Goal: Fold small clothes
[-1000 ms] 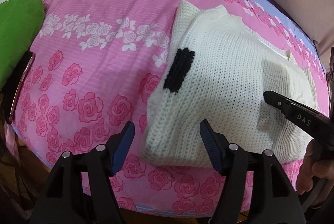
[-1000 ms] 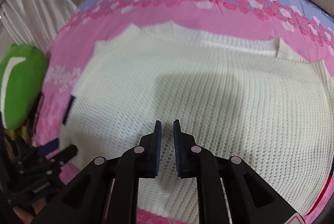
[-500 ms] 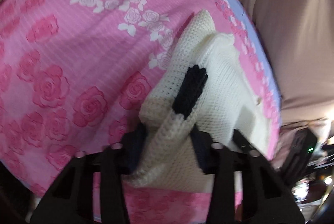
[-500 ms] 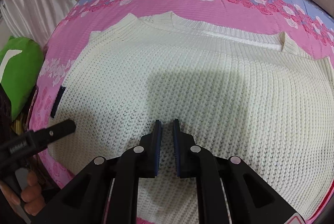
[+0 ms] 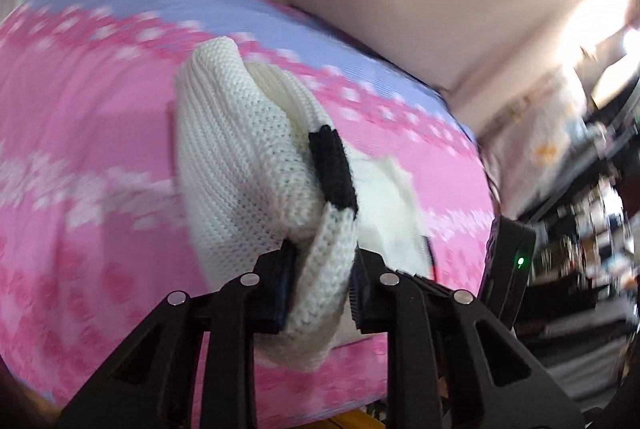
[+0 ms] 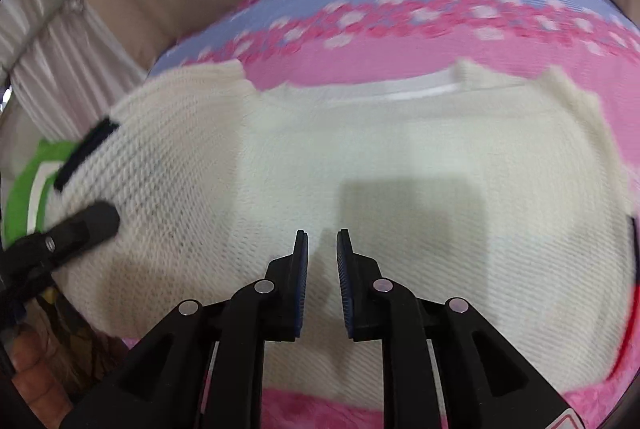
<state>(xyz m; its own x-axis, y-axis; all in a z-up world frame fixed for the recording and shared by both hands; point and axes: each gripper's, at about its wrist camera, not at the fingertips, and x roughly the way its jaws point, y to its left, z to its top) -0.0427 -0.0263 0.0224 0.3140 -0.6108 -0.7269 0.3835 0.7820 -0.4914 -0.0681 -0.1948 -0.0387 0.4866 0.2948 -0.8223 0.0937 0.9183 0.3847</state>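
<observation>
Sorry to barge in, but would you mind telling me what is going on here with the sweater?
A person is folding a white knit sweater on a pink floral bedsheet with two handheld grippers. The left gripper is shut on the sweater's left edge, just below its black patch, and holds that side lifted off the bed. The right gripper hovers over the middle of the sweater, its jaws slightly apart, holding nothing.

I see open pink bedsheet (image 5: 88,157) left of the sweater (image 5: 240,165), room to pass there. Green cushion (image 6: 28,189) blocks far left edge. Right side: right hand-held gripper (image 6: 322,249) hovers over sweater, fabric w/ lifted fold crowding left.
</observation>
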